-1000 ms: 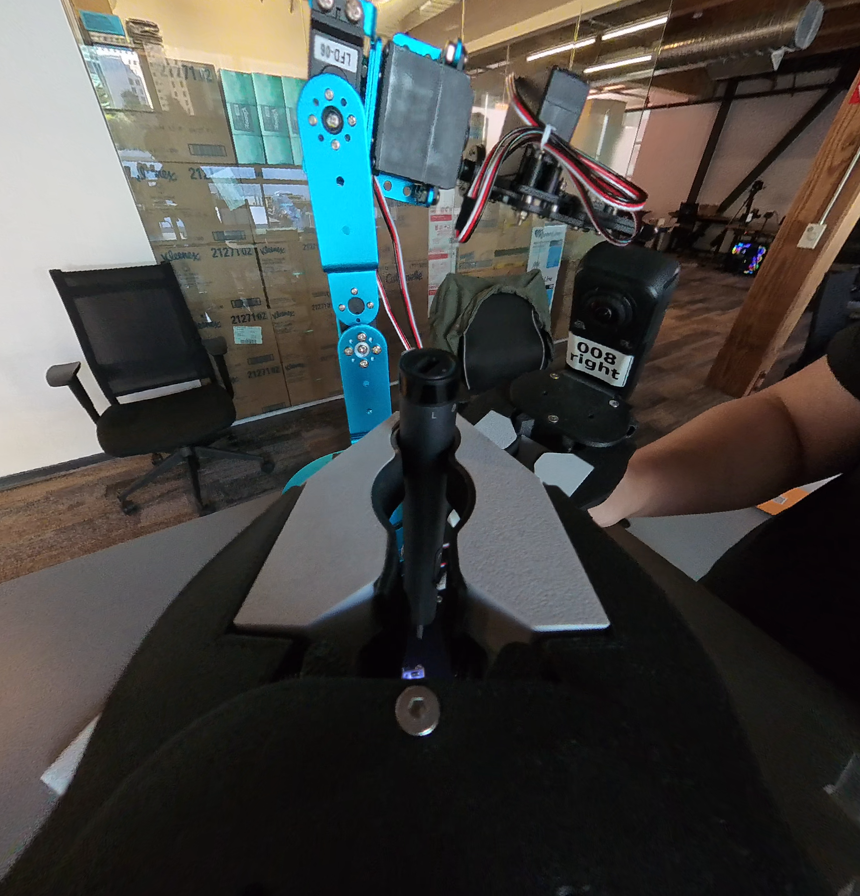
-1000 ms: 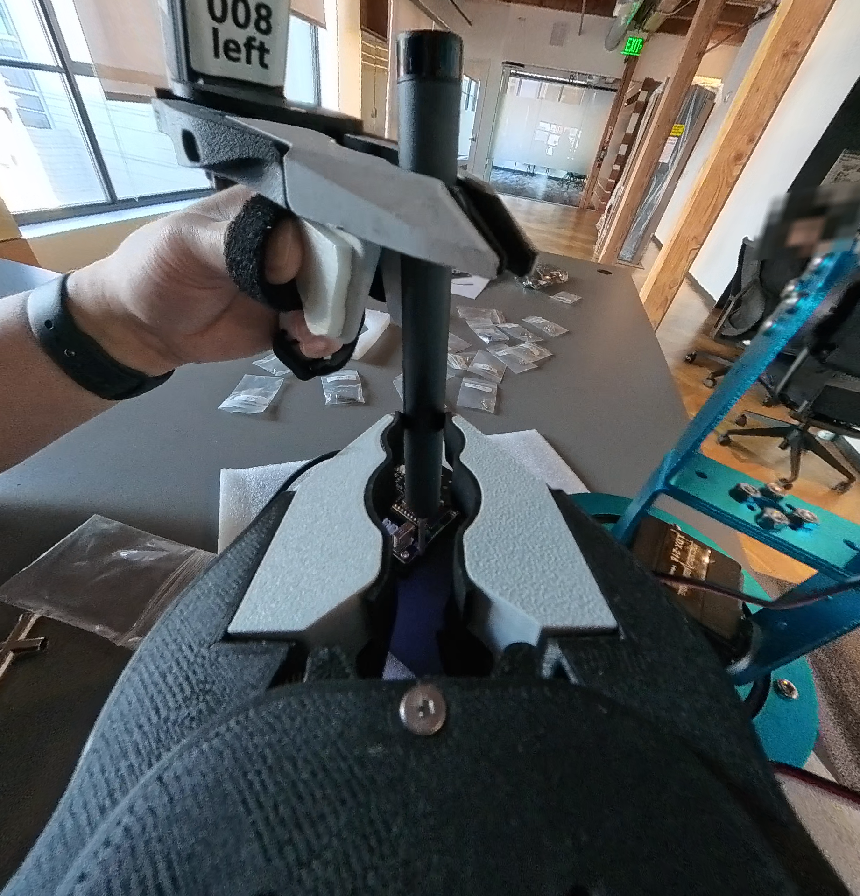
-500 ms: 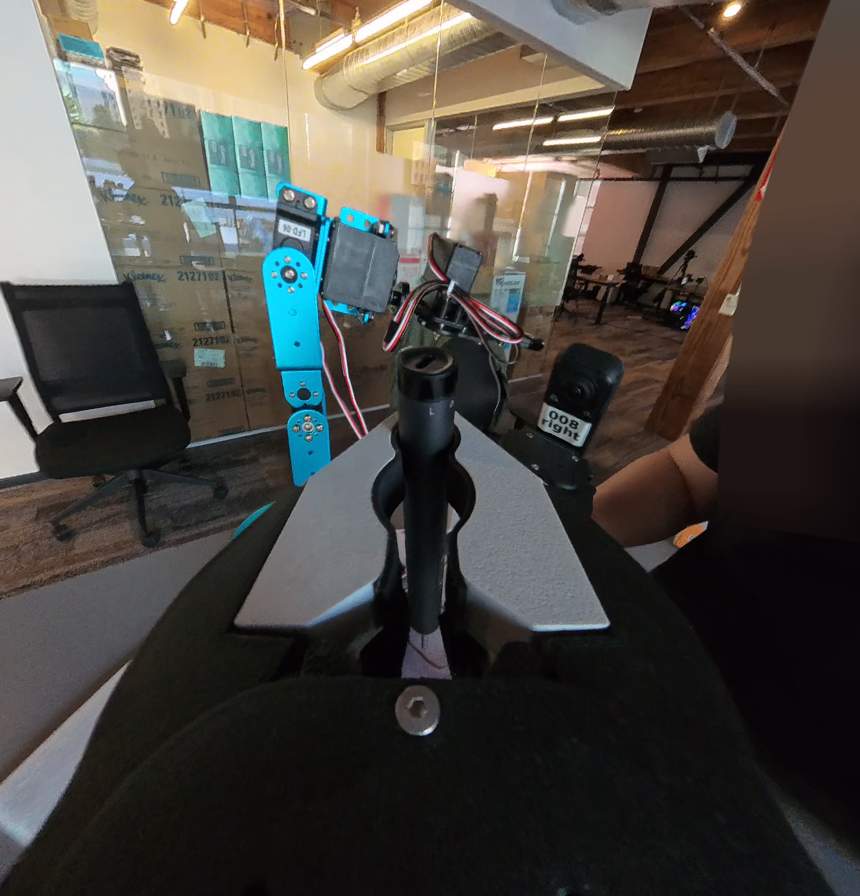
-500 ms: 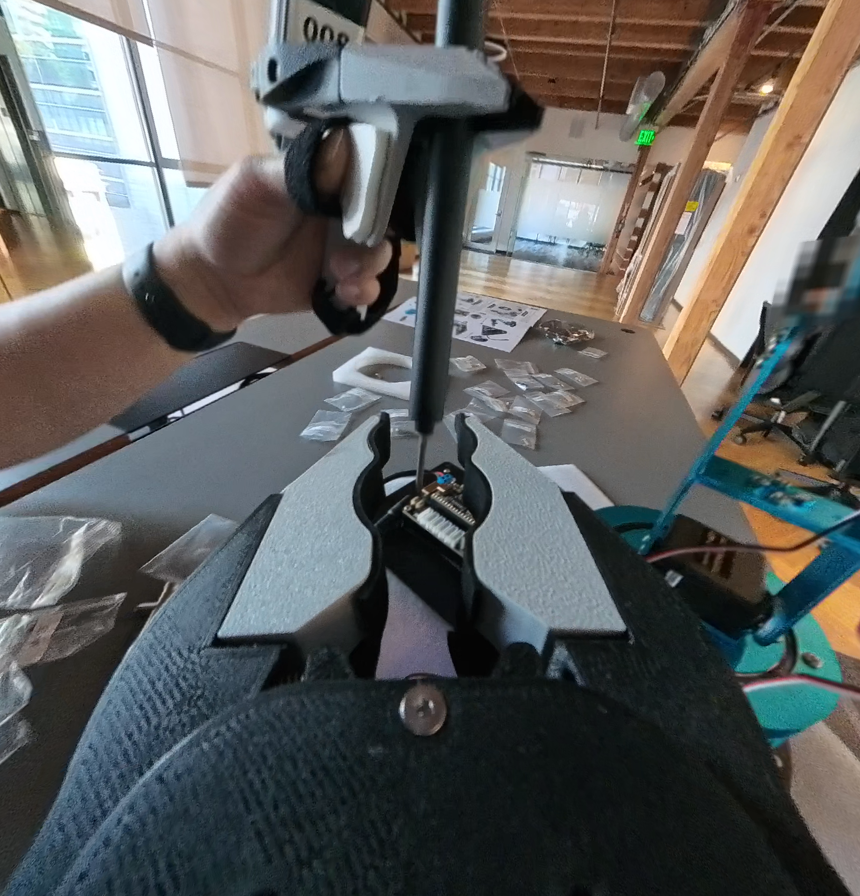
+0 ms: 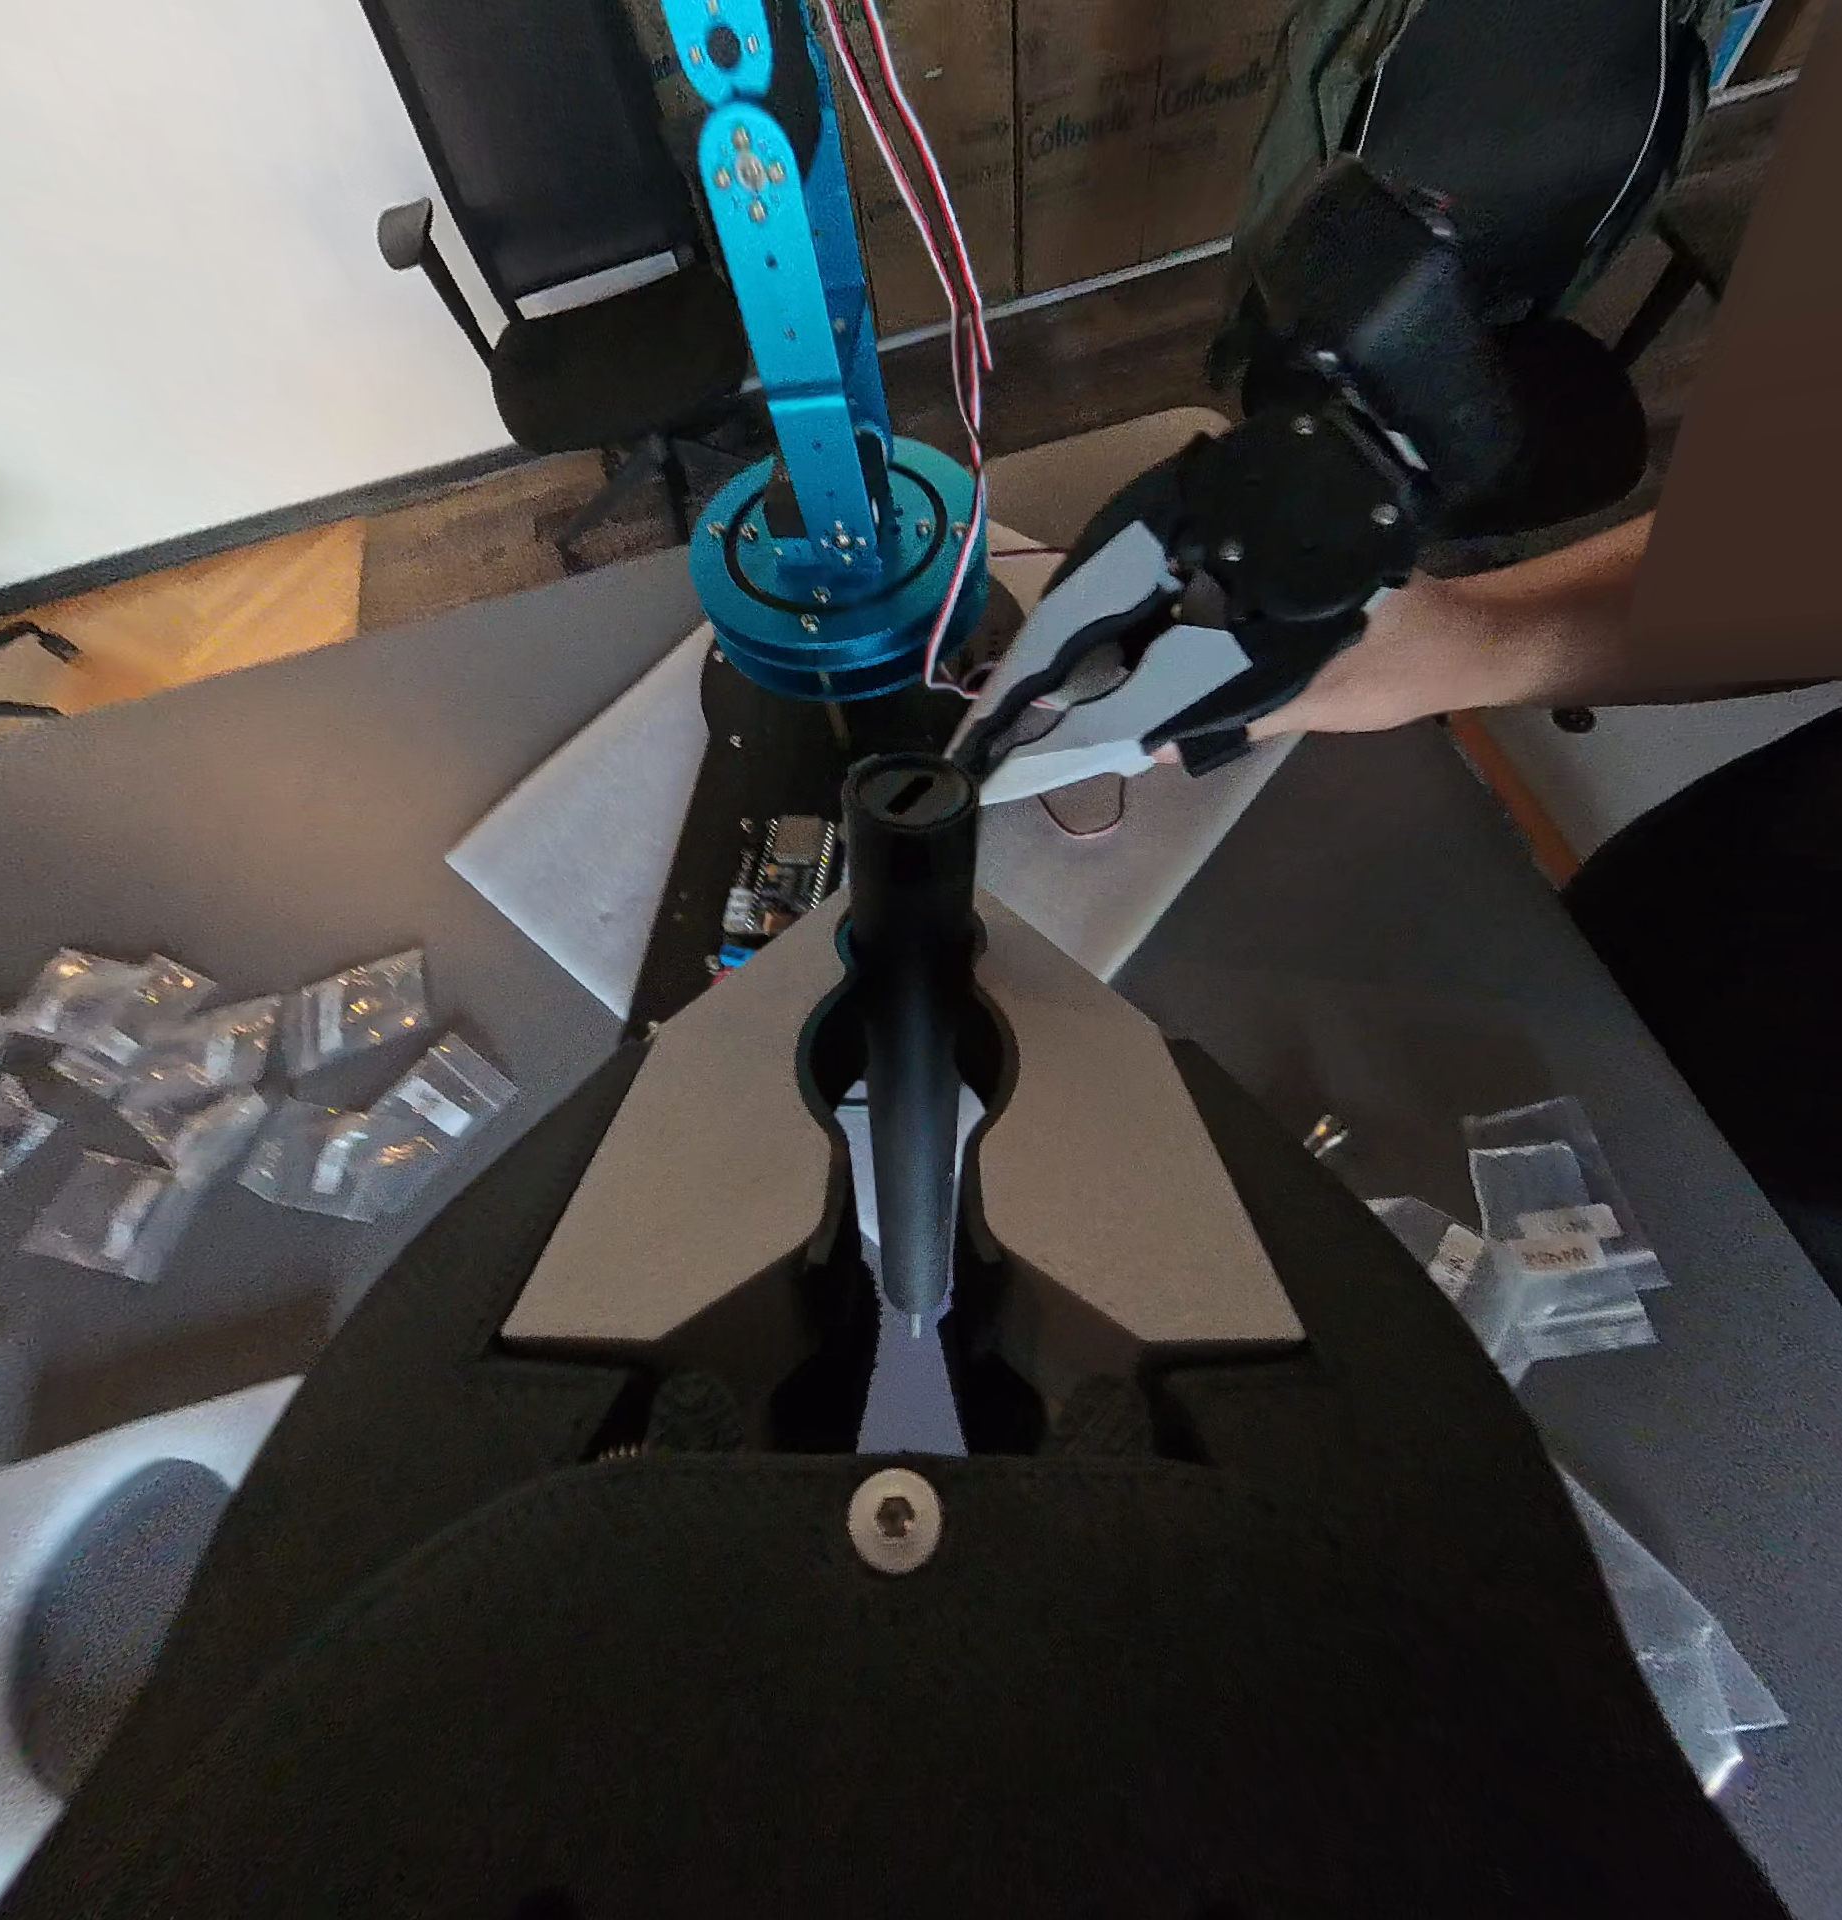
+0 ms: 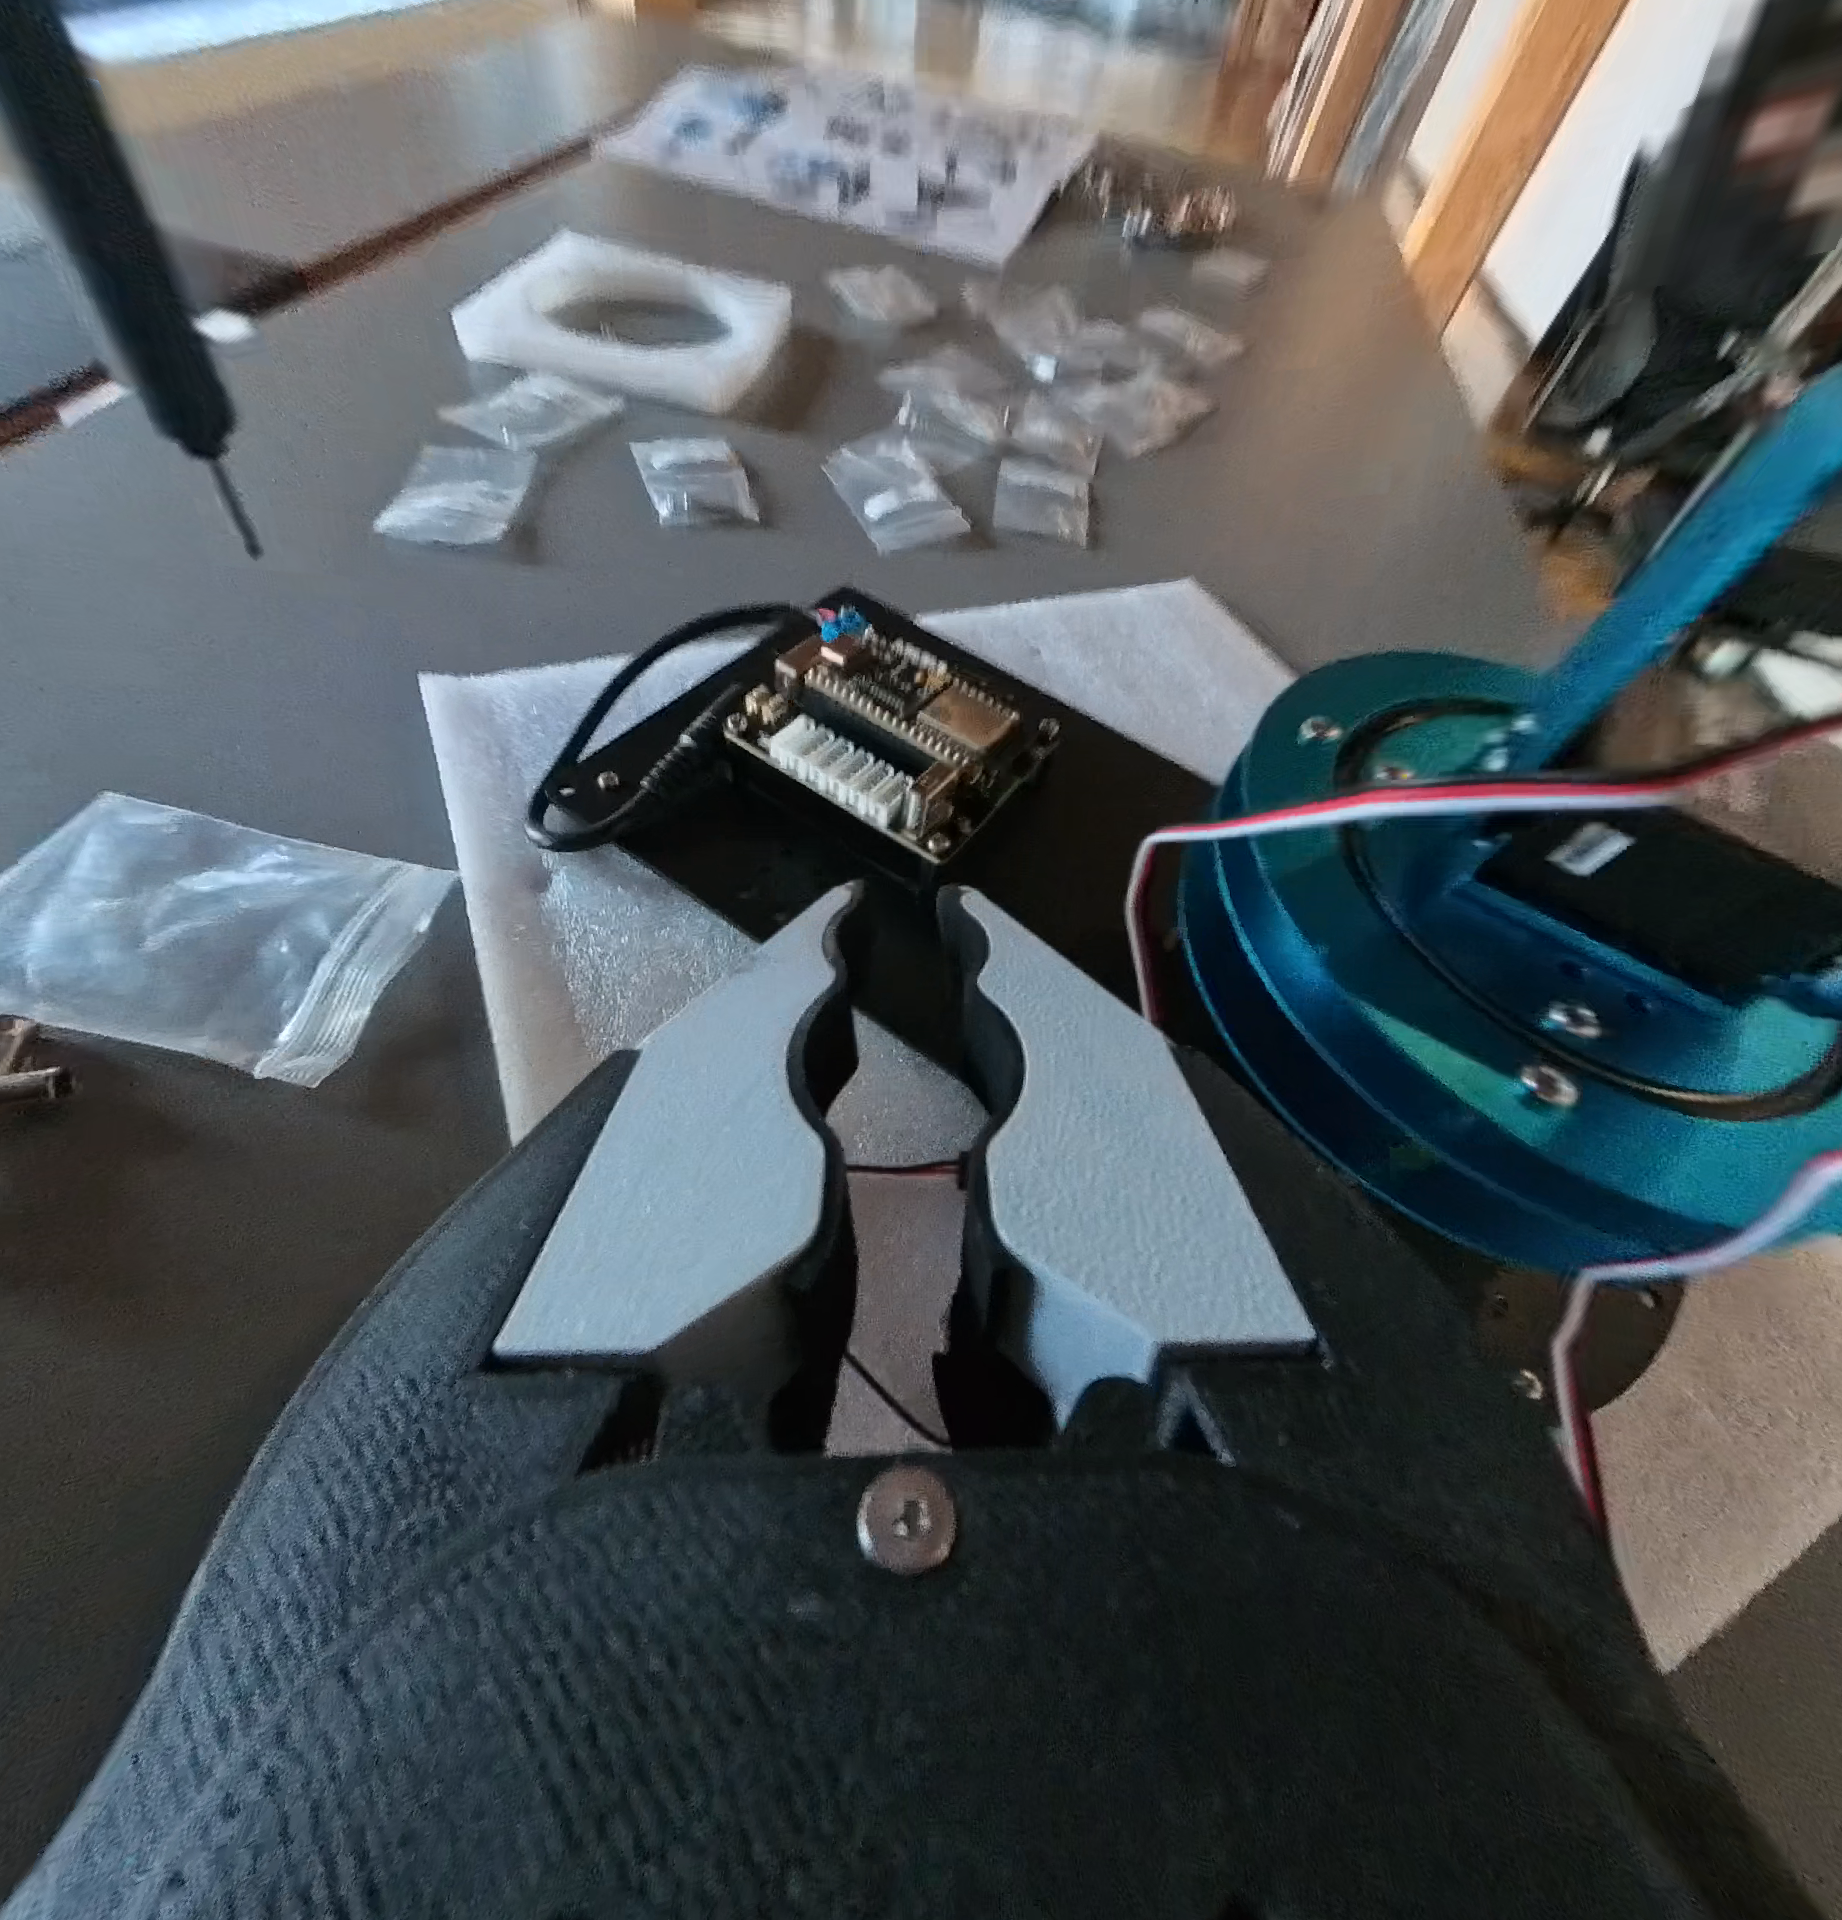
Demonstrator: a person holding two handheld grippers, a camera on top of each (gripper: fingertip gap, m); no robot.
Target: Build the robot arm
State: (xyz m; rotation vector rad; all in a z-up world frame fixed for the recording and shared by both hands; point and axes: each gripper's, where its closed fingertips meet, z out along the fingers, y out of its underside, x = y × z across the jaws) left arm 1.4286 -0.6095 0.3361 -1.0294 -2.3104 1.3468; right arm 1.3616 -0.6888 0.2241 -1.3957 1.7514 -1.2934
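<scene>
My left gripper is shut on a black screwdriver; the handle end points forward and the thin tip shows behind the fingers. It hangs above a white foam sheet near a small circuit board. My right gripper is open by a narrow gap and empty. It hovers low over the black plate that carries the circuit board, beside the blue robot arm's round base. A thin red and black wire crosses under its fingers. The screwdriver shows at the upper left of the right wrist view.
Several small clear parts bags lie on the grey table, with more bags to the left of my left gripper. A white foam ring, a larger clear bag and a metal wrench also lie there. Red-white servo wires hang by the base.
The left gripper has lifted the screwdriver off the circuit board and out from between the right gripper's fingers, moving away to the side. Both views have tilted down toward the table.
</scene>
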